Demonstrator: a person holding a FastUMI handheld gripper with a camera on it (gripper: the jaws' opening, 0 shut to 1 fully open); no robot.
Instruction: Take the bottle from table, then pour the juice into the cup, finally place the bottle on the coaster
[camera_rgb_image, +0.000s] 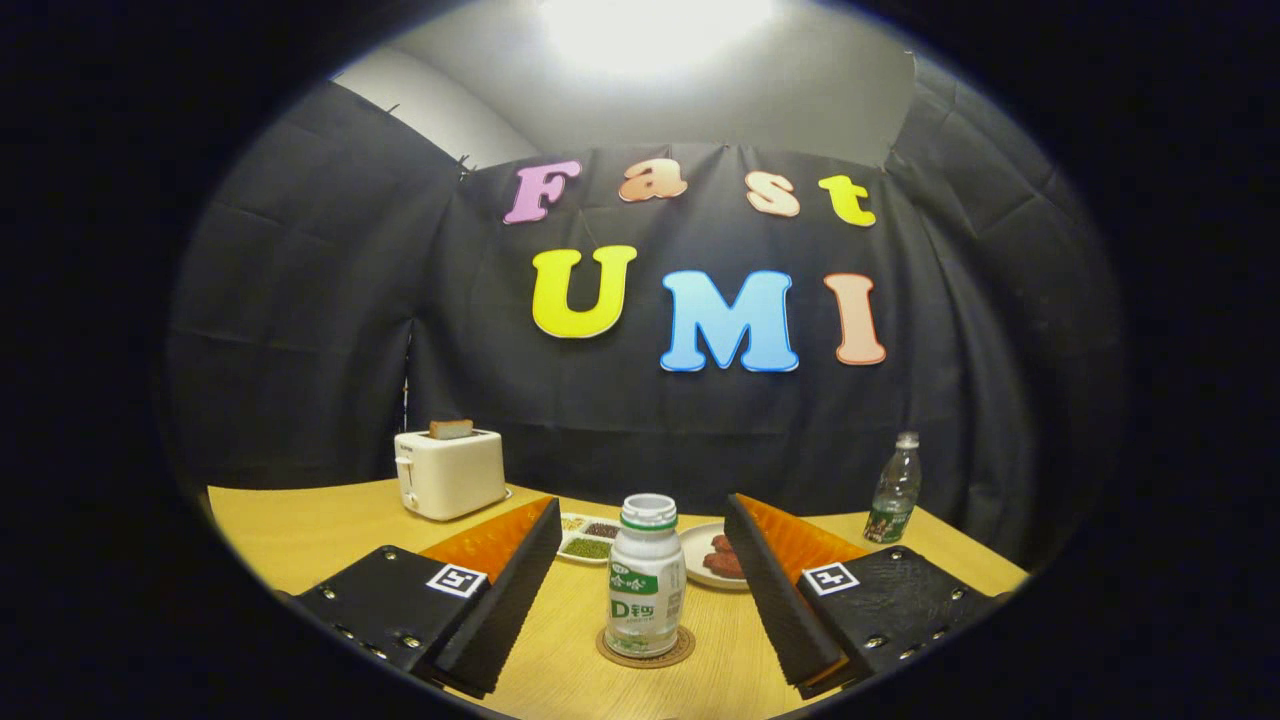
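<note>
Gripper held wide apart, nothing gripped; bottle seen upright on coaster between fingers, untouched; toaster with bread beyond left finger; plate behind bottle; water bottle beyond right finger.

A staged recording booth dressed as a home dining corner. Black cloth is hanging as the back and side walls, with a plain pale ceiling showing above it. A wooden table is carrying household props: a white toaster holding a slice of bread, a divided dish of beans, a plate of food and a clear water bottle.
</note>
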